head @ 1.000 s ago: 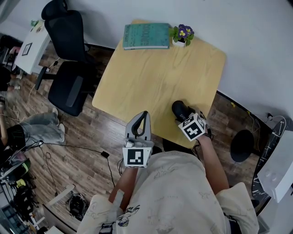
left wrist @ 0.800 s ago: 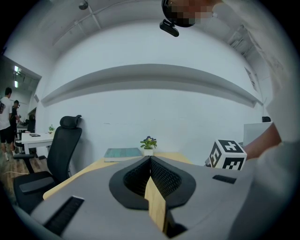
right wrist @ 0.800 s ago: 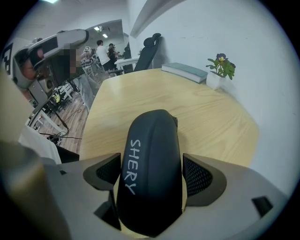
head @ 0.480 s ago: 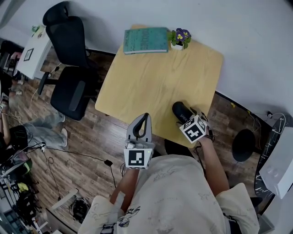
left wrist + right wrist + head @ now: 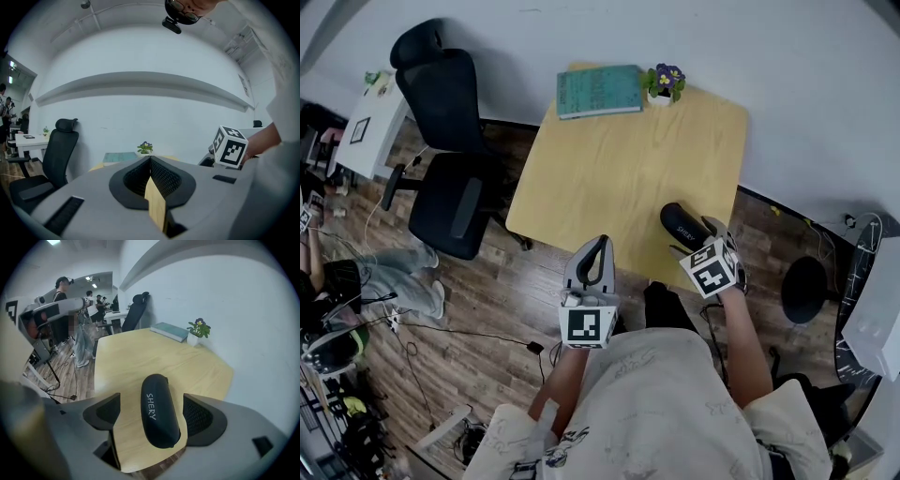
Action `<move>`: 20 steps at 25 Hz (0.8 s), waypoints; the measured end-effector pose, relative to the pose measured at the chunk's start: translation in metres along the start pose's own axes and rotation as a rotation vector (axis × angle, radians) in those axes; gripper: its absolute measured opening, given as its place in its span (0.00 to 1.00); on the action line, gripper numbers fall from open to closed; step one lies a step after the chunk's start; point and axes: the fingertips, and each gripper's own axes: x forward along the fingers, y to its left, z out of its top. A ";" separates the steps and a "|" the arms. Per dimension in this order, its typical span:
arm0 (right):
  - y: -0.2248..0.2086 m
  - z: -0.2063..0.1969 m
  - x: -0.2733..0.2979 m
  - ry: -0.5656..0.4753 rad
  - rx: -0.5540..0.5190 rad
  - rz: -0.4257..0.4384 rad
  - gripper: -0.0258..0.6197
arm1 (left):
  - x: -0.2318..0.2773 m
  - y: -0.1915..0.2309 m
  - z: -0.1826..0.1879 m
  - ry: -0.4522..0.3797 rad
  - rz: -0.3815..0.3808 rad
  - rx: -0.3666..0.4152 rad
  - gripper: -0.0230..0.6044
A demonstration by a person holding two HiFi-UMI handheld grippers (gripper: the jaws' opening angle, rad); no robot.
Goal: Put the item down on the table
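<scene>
The item is a black glasses case (image 5: 682,225) with white lettering, lying flat on the light wooden table (image 5: 619,159) near its front right corner. My right gripper (image 5: 697,246) hovers just above and behind it, tilted steeply down. In the right gripper view the case (image 5: 158,411) rests on the wood between the jaws with a gap on each side. The right gripper (image 5: 152,414) is open and its jaws have just been opening. My left gripper (image 5: 597,246) is held off the table's front edge, pointing almost level, its jaws shut (image 5: 150,161) on nothing.
A teal book (image 5: 600,91) and a small potted flower (image 5: 664,82) sit at the table's far edge by the white wall. A black office chair (image 5: 445,141) stands left of the table. A round black stool (image 5: 806,289) is at the right, and people stand far left.
The right gripper has lifted and drawn back from the case, which stays lying on the table. The left gripper has risen a little, still shut.
</scene>
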 end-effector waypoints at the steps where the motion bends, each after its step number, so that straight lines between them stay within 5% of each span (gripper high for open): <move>1: 0.003 0.002 -0.006 -0.014 0.010 -0.013 0.67 | -0.003 0.001 0.001 -0.003 -0.008 0.003 0.05; 6: 0.013 0.018 -0.037 -0.130 0.091 -0.090 0.67 | -0.017 0.008 0.006 -0.006 -0.046 0.015 0.05; 13: 0.011 0.051 -0.103 -0.443 0.239 -0.274 0.66 | -0.030 0.019 0.020 -0.016 -0.081 0.057 0.05; 20: 0.024 0.068 -0.169 -0.746 0.263 -0.425 0.66 | -0.041 0.030 0.041 -0.081 -0.107 0.075 0.05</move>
